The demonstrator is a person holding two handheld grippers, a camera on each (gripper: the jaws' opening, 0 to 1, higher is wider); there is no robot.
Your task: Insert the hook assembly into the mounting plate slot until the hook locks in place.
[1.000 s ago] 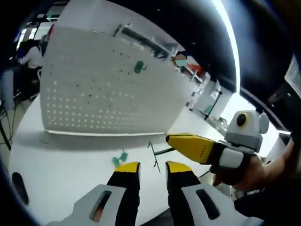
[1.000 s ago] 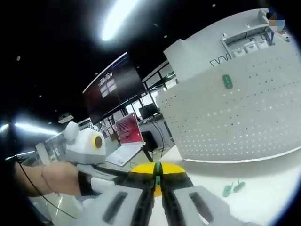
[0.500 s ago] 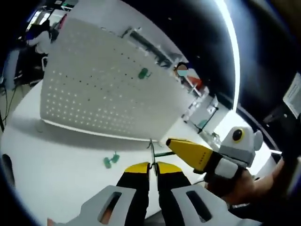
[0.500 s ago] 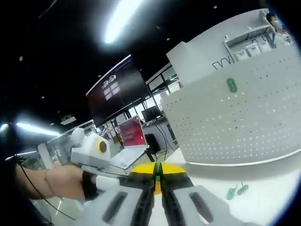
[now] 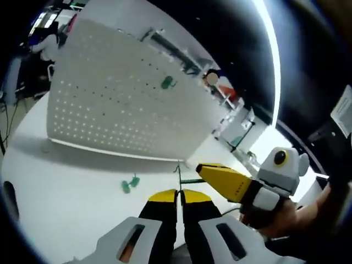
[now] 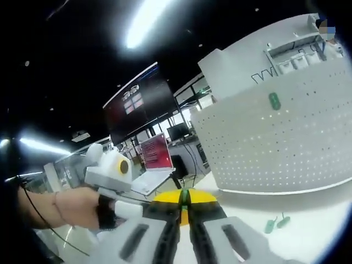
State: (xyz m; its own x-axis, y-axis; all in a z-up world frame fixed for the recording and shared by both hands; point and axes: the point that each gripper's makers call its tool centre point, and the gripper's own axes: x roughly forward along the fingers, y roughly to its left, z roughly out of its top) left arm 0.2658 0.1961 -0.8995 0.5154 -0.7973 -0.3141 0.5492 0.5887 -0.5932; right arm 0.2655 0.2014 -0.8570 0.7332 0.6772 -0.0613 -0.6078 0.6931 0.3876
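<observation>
A thin dark wire hook [image 5: 177,175] with a green piece stands pinched between the yellow-tipped jaws of my left gripper [image 5: 179,193], which is shut on it. My right gripper [image 5: 201,170] comes in from the right and meets the same hook sideways. In the right gripper view its jaws [image 6: 185,199] are shut on the hook's green part [image 6: 185,193]. The white perforated mounting plate [image 5: 126,104] stands upright beyond, with one green hook [image 5: 167,82] fixed in it. That board [image 6: 275,148] and its green hook [image 6: 274,100] also show in the right gripper view.
Two small green pieces [image 5: 130,183] lie on the white table [image 5: 66,192] in front of the board, also seen as green pieces [image 6: 276,223]. A hand [image 6: 71,206] holds the left gripper. Desks, a red laptop [image 6: 154,154] and a dark screen stand behind.
My left gripper was open a second ago and has shut on the wire hook. The right gripper has stayed shut on the hook. Both views shifted slightly.
</observation>
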